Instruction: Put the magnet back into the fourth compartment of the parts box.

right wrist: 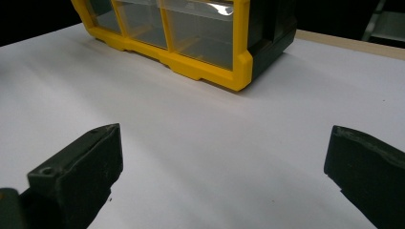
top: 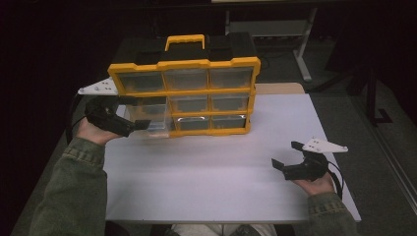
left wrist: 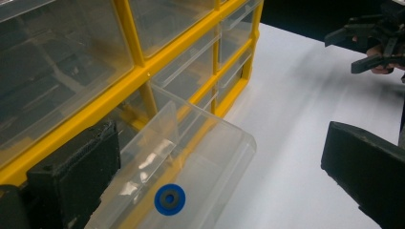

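A yellow and black organizer [top: 184, 93] with clear drawers stands at the back of the white table [top: 211, 167]. Its lower left drawer [top: 153, 119] is pulled out. In the left gripper view this clear drawer [left wrist: 205, 143] holds a small blue ring [left wrist: 169, 199] with a dark centre. My left gripper [top: 140, 121] is at that drawer, open, its jaws [left wrist: 215, 138] spread wide to either side of the drawer's front with nothing pressed between them. My right gripper [top: 287, 155] rests open near the table's right front, empty, jaws [right wrist: 224, 136] pointing toward the organizer [right wrist: 191, 43].
The organizer's other drawers look shut, and a yellow handle [top: 185, 41] sits on top. A wooden edge [top: 280, 88] shows behind the table at the right. A metal stand [top: 305, 44] is on the dark floor beyond. The right gripper [left wrist: 346, 50] appears far off in the left gripper view.
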Tool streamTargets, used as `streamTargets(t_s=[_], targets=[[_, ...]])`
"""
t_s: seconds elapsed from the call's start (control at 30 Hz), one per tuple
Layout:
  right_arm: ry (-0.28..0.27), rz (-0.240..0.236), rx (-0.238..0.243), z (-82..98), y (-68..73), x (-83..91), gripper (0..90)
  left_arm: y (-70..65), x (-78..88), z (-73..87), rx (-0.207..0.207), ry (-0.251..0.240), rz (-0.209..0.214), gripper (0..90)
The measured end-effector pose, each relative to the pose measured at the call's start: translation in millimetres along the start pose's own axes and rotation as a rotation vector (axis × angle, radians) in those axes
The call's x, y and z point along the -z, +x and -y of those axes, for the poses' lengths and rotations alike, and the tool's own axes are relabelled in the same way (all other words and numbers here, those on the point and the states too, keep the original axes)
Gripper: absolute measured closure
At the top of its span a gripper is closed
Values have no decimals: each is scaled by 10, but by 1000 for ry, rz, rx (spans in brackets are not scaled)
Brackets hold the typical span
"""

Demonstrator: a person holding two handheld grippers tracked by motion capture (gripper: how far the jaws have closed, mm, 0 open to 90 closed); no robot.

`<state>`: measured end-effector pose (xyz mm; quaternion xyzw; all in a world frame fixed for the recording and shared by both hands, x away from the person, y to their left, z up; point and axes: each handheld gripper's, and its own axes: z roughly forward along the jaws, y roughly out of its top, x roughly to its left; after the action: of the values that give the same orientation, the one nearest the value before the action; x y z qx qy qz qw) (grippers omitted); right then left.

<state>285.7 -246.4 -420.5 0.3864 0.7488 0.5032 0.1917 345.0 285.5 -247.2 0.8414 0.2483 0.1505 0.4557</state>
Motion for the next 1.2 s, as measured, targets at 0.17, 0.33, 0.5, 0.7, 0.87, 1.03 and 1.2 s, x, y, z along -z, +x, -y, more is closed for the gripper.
streamTargets(t_s=[0.17,0.33,0.5,0.7,0.87,1.03,1.2], targets=[[2,-2,1,1,1,-5,0,-50,30,90,-1,-21,3,0],[5,-1,0,2,3,-9,0,-95,25,134,-12,-25,5,0],[7,-3,-1,3,4,-11,0,-131,30,158,-25,-33,17,4],[6,-3,0,3,2,-9,0,-167,9,223,-29,-33,34,4],[7,-3,1,3,2,-12,0,-202,-7,247,-37,-29,41,4],[9,-3,-1,4,4,-14,0,-278,-13,264,-51,-42,52,4],[10,-3,2,4,2,-14,0,-324,-54,308,-54,-41,60,13]])
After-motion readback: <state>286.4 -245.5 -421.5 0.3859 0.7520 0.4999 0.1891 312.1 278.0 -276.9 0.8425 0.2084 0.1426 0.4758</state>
